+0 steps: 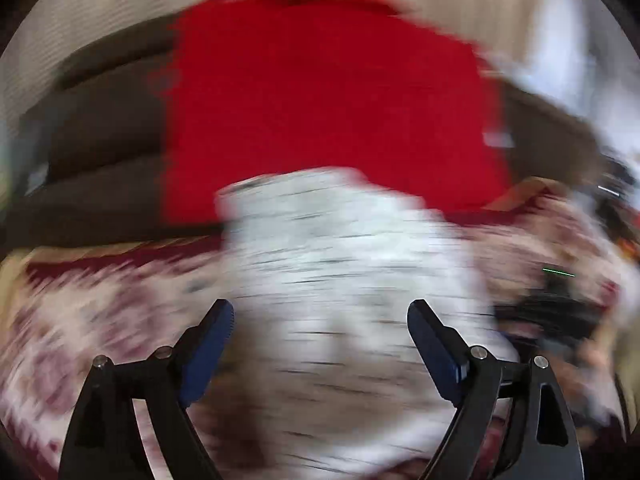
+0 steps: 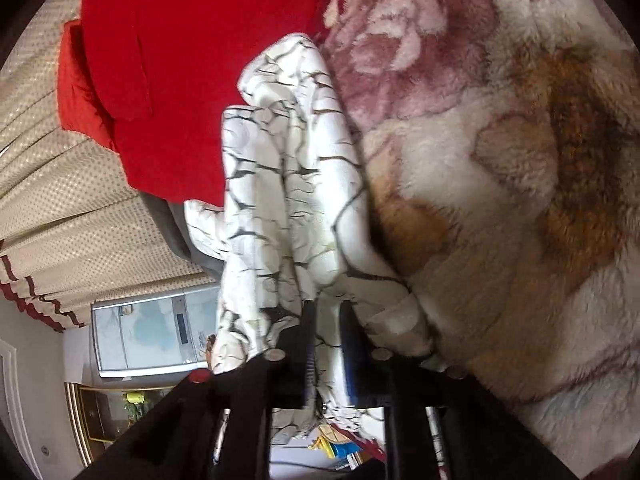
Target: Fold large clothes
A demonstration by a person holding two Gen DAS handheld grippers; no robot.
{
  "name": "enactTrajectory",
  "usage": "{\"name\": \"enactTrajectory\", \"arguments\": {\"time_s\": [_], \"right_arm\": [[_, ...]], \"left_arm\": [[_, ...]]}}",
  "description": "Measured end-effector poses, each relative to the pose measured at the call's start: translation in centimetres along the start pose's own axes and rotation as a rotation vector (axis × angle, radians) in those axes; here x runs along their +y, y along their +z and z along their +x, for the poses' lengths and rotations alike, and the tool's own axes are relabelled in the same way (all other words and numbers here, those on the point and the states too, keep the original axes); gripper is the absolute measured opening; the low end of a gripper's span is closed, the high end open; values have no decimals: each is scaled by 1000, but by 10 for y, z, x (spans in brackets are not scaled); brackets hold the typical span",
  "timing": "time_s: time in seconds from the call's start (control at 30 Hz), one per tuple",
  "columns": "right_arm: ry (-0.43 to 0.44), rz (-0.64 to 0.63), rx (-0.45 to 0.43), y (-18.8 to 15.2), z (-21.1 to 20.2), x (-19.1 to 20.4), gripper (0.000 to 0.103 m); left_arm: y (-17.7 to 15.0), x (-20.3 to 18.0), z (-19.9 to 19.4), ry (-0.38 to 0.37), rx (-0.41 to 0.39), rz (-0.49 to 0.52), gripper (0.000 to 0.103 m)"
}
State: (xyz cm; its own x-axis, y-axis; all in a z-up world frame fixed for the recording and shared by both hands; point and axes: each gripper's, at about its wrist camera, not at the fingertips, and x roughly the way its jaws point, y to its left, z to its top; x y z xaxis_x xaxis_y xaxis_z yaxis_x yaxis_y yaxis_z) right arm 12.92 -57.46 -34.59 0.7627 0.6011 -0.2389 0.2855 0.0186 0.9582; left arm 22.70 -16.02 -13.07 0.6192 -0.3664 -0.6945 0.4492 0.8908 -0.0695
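Note:
A white garment with a dark crackle pattern (image 1: 340,272) lies bunched on a floral fleece blanket (image 1: 100,312); the left wrist view is heavily blurred. My left gripper (image 1: 320,312) is open and empty, its jaws wide apart over the garment. In the right wrist view my right gripper (image 2: 326,320) is shut on a fold of the same white garment (image 2: 288,184), which hangs stretched from the fingers (image 2: 354,344) beside the blanket (image 2: 500,160).
A red cloth (image 1: 320,100) lies behind the garment; it also shows in the right wrist view (image 2: 180,60). A dark brown headboard (image 1: 100,128) and beige curtains (image 2: 60,208) stand beyond. A white appliance (image 2: 148,332) and a cabinet (image 2: 108,416) are farther off.

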Motion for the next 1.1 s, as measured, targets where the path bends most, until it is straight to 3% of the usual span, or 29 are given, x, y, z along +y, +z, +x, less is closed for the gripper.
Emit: {"name": "enactTrajectory", "arguments": {"time_s": [0.03, 0.13, 0.27, 0.33, 0.43, 0.57, 0.63, 0.67, 0.7, 0.73, 0.83, 0.93, 1.03, 1.1], "right_arm": [[12, -18, -13, -2, -1, 6, 50], [41, -82, -52, -10, -7, 20, 67], [69, -122, -90, -13, -6, 33, 72], [45, -176, -115, -11, -3, 47, 79], [5, -241, -83, -7, 16, 68, 80], [-112, -352, -42, -5, 58, 93, 80], [-172, -386, -48, -5, 77, 102, 80], [-196, -406, -49, -5, 84, 103, 77], [-241, -442, -45, -4, 91, 102, 55], [-292, -470, -35, -6, 97, 103, 15], [-356, -522, -113, -17, 89, 114, 12], [-370, -624, -245, -32, 61, 142, 10], [-399, -636, -312, -31, 31, 138, 10], [-493, -569, -328, -14, 28, 112, 10]], "left_arm": [[0, 13, 15, 32, 26, -40, 89], [-16, 50, 61, 68, 124, -177, 87], [-26, 65, 90, -34, 171, -259, 87], [-27, 56, 99, -59, 177, -209, 87], [-28, 39, 103, -56, 176, -113, 87], [-28, 34, 107, -138, 188, -98, 87], [-30, 31, 109, -142, 189, -88, 87], [-32, 29, 110, -147, 187, -84, 87], [-32, 28, 111, -154, 189, -85, 87], [-29, 28, 117, -156, 192, -87, 87], [-29, 14, 116, -174, 195, -82, 87], [-28, -18, 113, -196, 168, -69, 87], [-29, -62, 101, -142, 131, 37, 86], [-35, -89, 103, -88, 126, 93, 87]]}}
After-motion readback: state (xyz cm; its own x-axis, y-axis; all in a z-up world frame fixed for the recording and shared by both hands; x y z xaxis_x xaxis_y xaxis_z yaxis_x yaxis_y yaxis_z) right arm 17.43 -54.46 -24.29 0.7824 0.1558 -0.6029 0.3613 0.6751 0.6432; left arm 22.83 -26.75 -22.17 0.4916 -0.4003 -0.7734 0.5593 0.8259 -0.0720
